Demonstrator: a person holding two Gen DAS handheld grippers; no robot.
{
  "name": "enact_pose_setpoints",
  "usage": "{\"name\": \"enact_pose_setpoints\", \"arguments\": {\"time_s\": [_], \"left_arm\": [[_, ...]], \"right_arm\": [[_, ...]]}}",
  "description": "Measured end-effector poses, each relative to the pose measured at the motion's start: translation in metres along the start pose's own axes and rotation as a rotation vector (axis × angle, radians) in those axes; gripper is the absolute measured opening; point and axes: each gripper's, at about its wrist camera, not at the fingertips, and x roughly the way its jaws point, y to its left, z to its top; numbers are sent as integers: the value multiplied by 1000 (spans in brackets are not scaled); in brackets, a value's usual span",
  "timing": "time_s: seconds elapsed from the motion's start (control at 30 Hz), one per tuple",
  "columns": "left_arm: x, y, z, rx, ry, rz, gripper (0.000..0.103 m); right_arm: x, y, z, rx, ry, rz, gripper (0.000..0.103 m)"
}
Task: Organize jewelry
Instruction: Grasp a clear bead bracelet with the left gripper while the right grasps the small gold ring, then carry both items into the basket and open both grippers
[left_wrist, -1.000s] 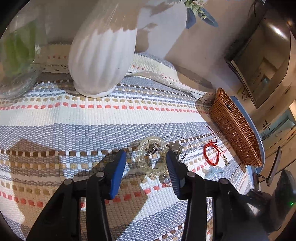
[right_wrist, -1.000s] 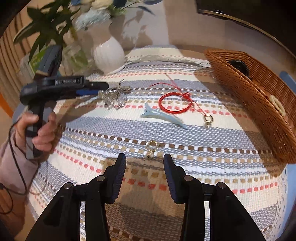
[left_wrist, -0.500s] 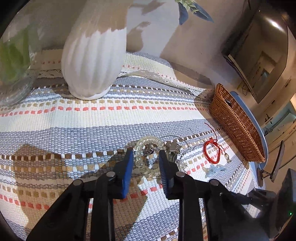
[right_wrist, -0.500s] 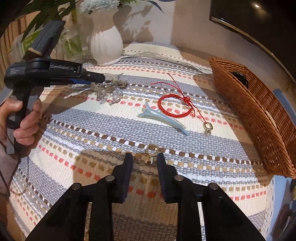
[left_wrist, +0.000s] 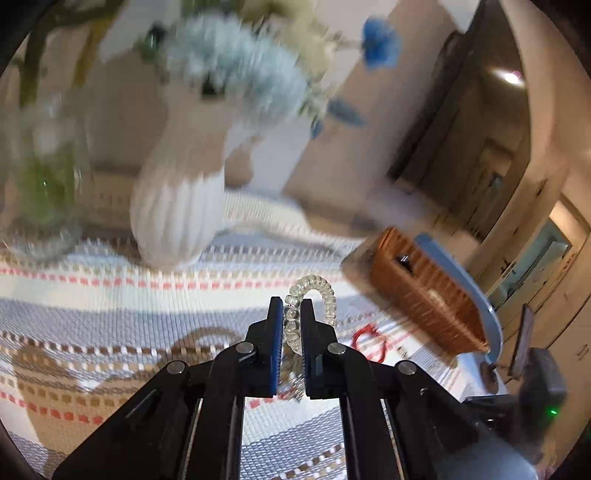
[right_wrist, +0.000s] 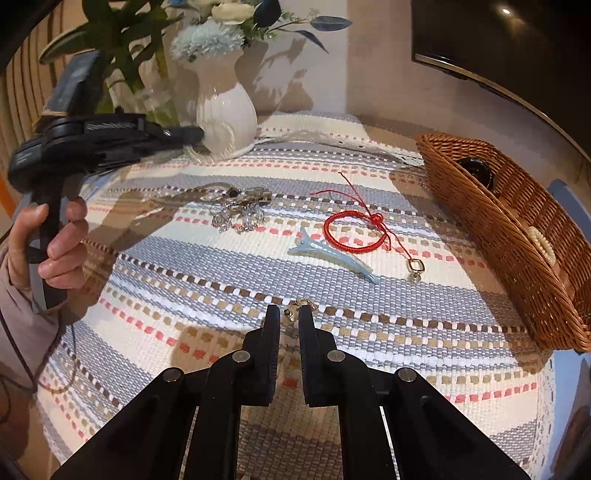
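Observation:
My left gripper is shut on a clear spiral hair tie and holds it up above the striped cloth. My right gripper is nearly closed around a small gold earring on the cloth. A red cord bracelet, a pale blue hair clip, a small square pendant and a heap of silver chains lie on the cloth. A wicker basket stands at the right. The left gripper also shows in the right wrist view, raised near the vase.
A white ribbed vase with flowers and a glass vase stand at the back of the table. The basket holds a dark item and a pale one. A dark screen hangs on the wall behind.
My left gripper closed on the clear hair tie and lifted it off the cloth. My right gripper narrowed and moved forward onto the gold earring.

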Motion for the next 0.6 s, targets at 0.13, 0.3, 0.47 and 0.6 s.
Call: {"name": "enact_pose_setpoints", "arguments": {"time_s": [0.13,0.3,0.47,0.6], "left_arm": [[-2,-2,1,9,-3,-3,7],[8,-10,-2,33,41,22,7],[1,-37,14,55,59,-15,7],[8,-78,34,129,66,-50,7]], "right_arm": [[-6,-2,1,19,-24,27,10],[-16,-7,1,41,-39,48,10],[-40,-18,12,56,-73,55,10],[-65,-41,25,98,-135,38,10]]}}
